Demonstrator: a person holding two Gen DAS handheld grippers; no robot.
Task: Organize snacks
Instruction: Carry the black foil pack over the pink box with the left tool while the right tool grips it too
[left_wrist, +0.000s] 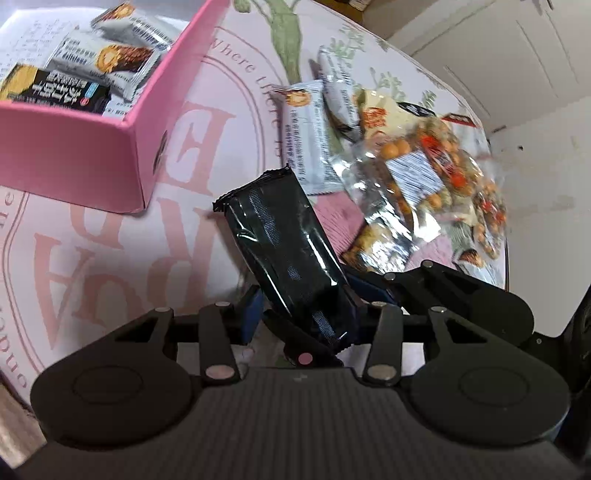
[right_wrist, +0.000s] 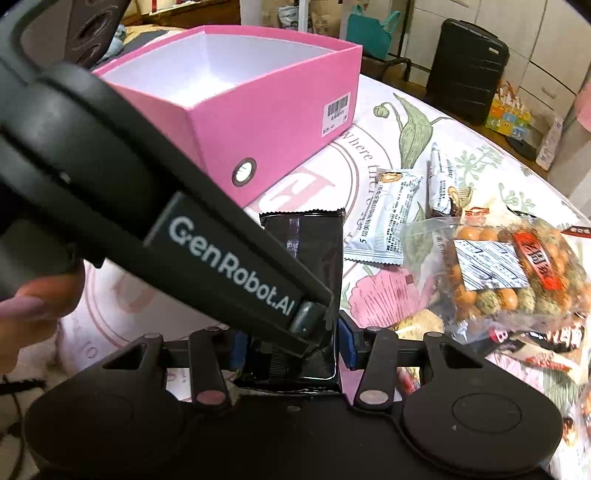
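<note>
1. The floral tablecloth (right_wrist: 376, 295) has bare room between the pile and the box; the table edge curves close behind the snacks at two o'clock.
2. The pink box (right_wrist: 273, 110), at eleven o'clock, already holds wrapped bars; its near wall could catch a low-carried packet.
3. The peanut bag (right_wrist: 517, 273) and loose white bar wrappers (right_wrist: 384, 221) crowd three o'clock, near the edge.
4. The black snack packet (left_wrist: 284, 251) sits upright at centre, pinched by both tools.
5. The left gripper (left_wrist: 306, 325) and right gripper (right_wrist: 291, 347) each clamp its lower end; opposed pulls could, I judge, tear or drop it.
</note>
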